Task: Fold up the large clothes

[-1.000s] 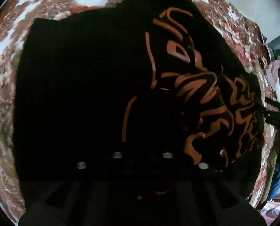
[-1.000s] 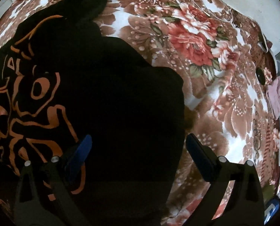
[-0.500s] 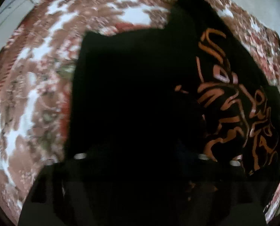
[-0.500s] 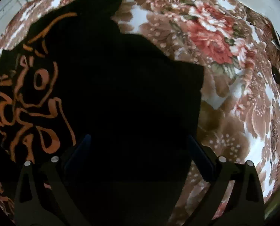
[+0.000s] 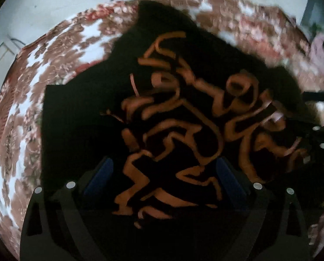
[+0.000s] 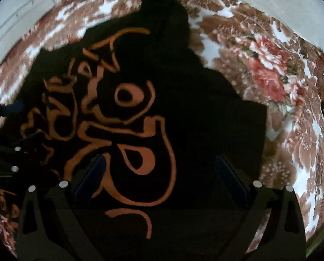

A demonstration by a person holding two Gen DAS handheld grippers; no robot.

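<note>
Over the black garment [image 5: 79, 117], both claws gape wide, while only the right view shows red blooms [image 6: 268, 74].

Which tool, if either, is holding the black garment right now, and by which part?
Neither. The left tool and right tool are both open above the black garment, which lies on the floral bedspread.
</note>
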